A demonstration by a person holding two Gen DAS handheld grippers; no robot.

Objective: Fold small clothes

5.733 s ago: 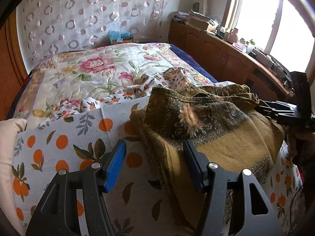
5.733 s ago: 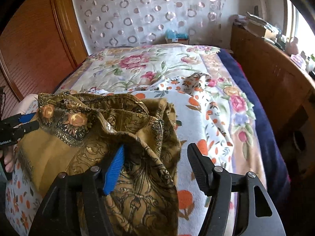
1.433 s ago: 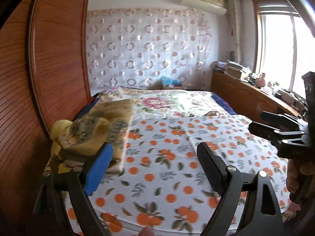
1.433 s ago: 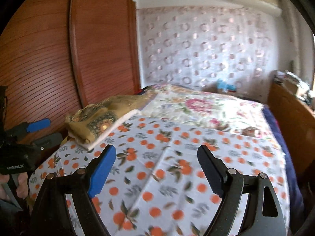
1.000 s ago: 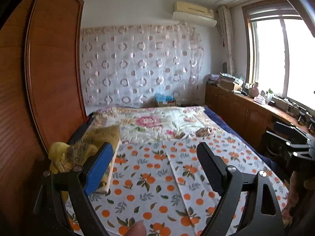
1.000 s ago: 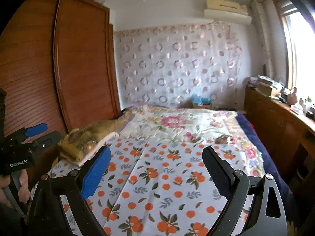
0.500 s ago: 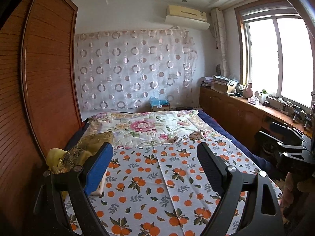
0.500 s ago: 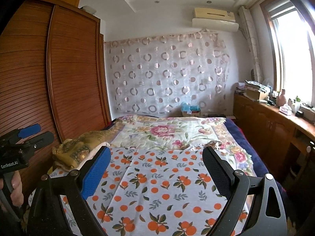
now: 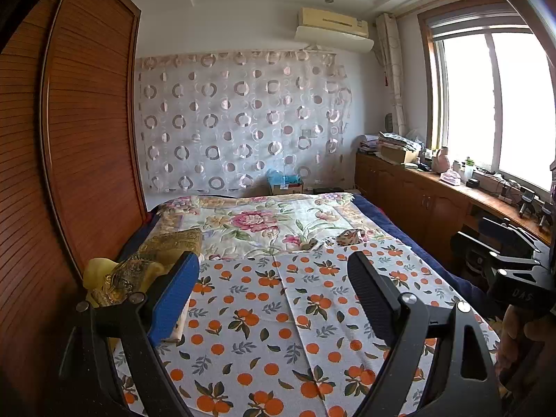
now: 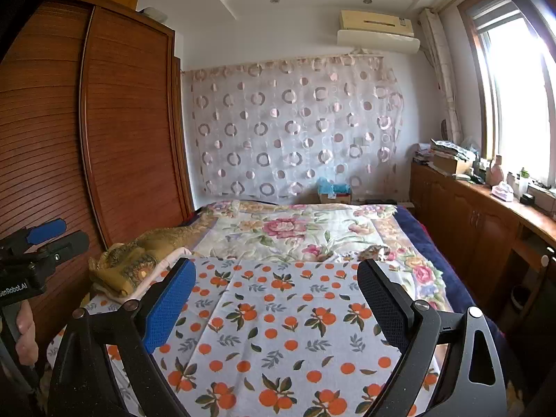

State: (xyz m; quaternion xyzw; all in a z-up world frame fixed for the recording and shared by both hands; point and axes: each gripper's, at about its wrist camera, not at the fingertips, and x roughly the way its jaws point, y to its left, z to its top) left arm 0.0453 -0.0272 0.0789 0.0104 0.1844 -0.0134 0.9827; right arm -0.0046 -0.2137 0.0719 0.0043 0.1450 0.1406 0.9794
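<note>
Both black two-finger grippers, left [image 9: 272, 293] and right [image 10: 276, 299], are hovering wide and empty over the near orange-print white sheet [image 10: 288, 326]. The folded mustard-gold patterned garment [image 10: 133, 266] is lying at the bed's left edge, beside the brown slatted wardrobe [image 10: 87, 139].

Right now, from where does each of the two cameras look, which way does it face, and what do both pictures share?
Left wrist view: sits on the left tool, faces along the bed toward the circle-patterned curtain; shows its open fingers, and the right tool in a hand at the right edge.
Right wrist view: sits on the right tool, faces the same way; shows its open fingers, and the left tool in a hand at the left edge.
Shared: the orange-print white sheet, the folded mustard-brown patterned garment and the brown slatted wardrobe.
</note>
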